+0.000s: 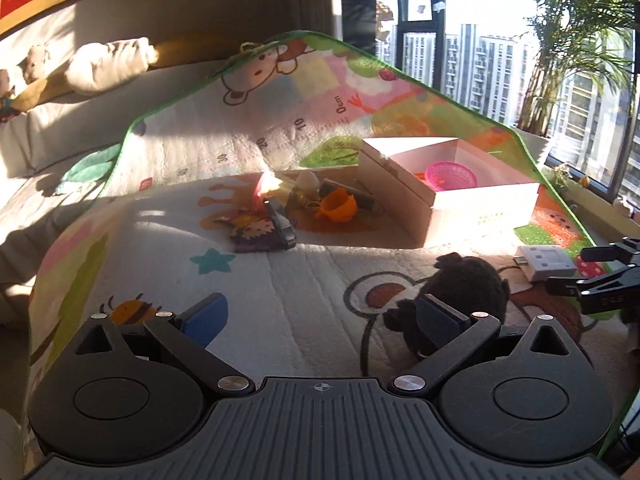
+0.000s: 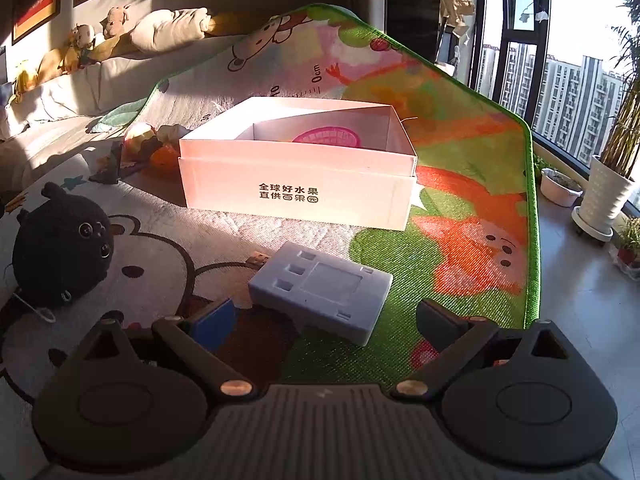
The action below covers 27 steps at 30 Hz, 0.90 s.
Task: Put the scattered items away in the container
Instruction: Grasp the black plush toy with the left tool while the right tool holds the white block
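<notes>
A: Where's the next item vs the grippers?

B: Flat white plastic adapter block w/ rectangular slots [image 2: 322,290] lies on the cartoon-print play mat [image 2: 472,168], just ahead of the right gripper [image 2: 328,320]; jaws spread wide, nothing held; block sits betw. the blue-padded fingers [image 2: 214,322], nearer the left one, not touching either as far as I can tell.

A: Long axis?

B: Runs diagonally, far-left to near-right across the gripper's line; short metal plug end points far-left; so a close across the narrow width prob. needs a slight wrist turn.

A: And the left gripper?

B: Left gripper [image 1: 320,320] also wide open, empty; round black fuzzy plush toy [image 1: 468,292] right at its right-hand finger, partly behind it; can't tell if touching. Right arm clearly nearer the block; left nearer the plush.

A: Container?

B: Open white cardboard box w/ printed characters [image 2: 296,188] straight beyond the block, well apart; pink plastic mesh basket [image 2: 328,136] already inside. Orange plastic cup [image 1: 338,206] and a small clutter pile [image 1: 264,216] still lie left of the box; most of the task remains, I'd say.
</notes>
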Motion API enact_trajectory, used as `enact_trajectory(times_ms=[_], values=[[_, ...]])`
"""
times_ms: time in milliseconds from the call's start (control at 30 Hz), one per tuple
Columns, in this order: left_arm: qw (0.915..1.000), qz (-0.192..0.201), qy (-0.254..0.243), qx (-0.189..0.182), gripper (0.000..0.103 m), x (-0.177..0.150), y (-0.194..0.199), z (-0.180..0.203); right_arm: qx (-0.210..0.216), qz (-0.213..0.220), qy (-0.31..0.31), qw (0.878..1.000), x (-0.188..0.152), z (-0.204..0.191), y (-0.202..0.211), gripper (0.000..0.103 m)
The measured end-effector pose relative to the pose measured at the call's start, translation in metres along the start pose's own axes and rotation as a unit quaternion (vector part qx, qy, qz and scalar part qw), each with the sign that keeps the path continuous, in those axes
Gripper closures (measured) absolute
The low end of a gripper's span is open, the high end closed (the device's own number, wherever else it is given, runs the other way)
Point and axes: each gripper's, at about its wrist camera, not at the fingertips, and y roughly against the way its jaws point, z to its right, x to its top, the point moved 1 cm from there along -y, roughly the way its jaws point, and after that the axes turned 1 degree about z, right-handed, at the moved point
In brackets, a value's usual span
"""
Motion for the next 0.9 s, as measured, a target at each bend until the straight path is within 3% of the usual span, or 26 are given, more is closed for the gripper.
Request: enact_trajectory(times_ms=[100,200,267,367,500,667,900], values=[[0.9964,-0.01,-0.034,-0.077,0.0,-0.005,0.004,0.032,-0.003,-0.002,0.0,1.0,0.0,0.0,0.0,0.006],[0.9911,-0.035,-0.09,-0.093,0.0,-0.018,-0.009,0.069,-0.005,-0.001,0.003,1.0,-0.001,-0.002,0.0,0.006],[0.9878,-0.05,-0.133,-0.065,0.0,-0.026,-0.024,0.087,-0.007,0.001,0.004,1.0,-0.001,-0.002,0.001,0.006],[0.9829,-0.041,-0.179,-0.013,0.0,-0.028,-0.036,0.094,-0.008,0.008,0.006,1.0,-0.001,-0.003,0.002,0.005],[0.9829,-0.013,-0.183,0.015,0.0,-0.007,-0.036,0.081,-0.003,0.005,0.001,1.0,0.0,-0.001,0.001,0.004],[0.9768,0.007,-0.209,0.045,0.0,0.016,-0.044,0.067,-0.004,0.007,0.0,1.0,0.0,0.0,0.001,0.004],[0.9788,0.013,-0.184,0.09,0.0,0.037,-0.058,0.038,-0.005,0.002,-0.014,1.0,0.004,0.001,-0.001,0.004]])
